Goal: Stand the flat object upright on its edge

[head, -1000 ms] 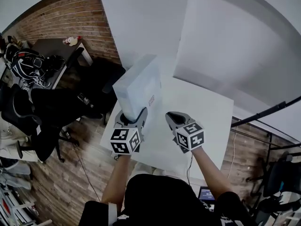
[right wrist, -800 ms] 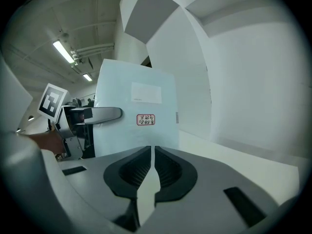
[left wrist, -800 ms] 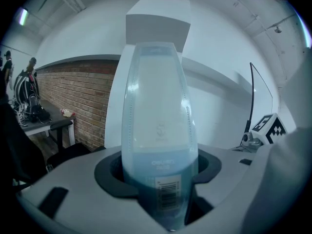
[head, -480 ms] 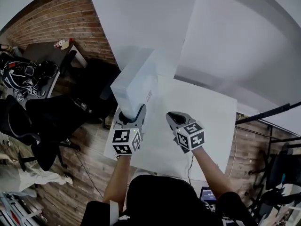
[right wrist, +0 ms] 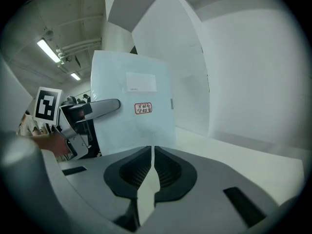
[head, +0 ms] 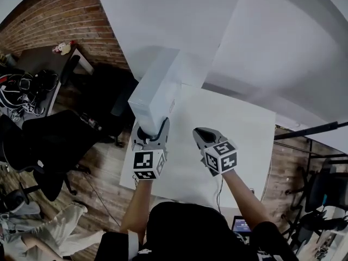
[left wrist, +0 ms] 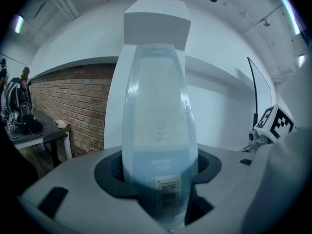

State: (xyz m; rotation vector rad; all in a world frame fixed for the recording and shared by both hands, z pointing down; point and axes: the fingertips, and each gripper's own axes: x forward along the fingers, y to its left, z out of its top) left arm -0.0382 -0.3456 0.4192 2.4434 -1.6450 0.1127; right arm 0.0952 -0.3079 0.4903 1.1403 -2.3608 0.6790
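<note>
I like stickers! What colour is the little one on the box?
The sticker is white with red print, on the white box; clearest in the right gripper view.

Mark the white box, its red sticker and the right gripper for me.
white box (head: 156, 88): head view, on its upward-facing side.
red sticker (right wrist: 143, 108): right gripper view, the sticker's middle.
right gripper (right wrist: 152, 154): right gripper view, the seam between its shut jaws.
</note>
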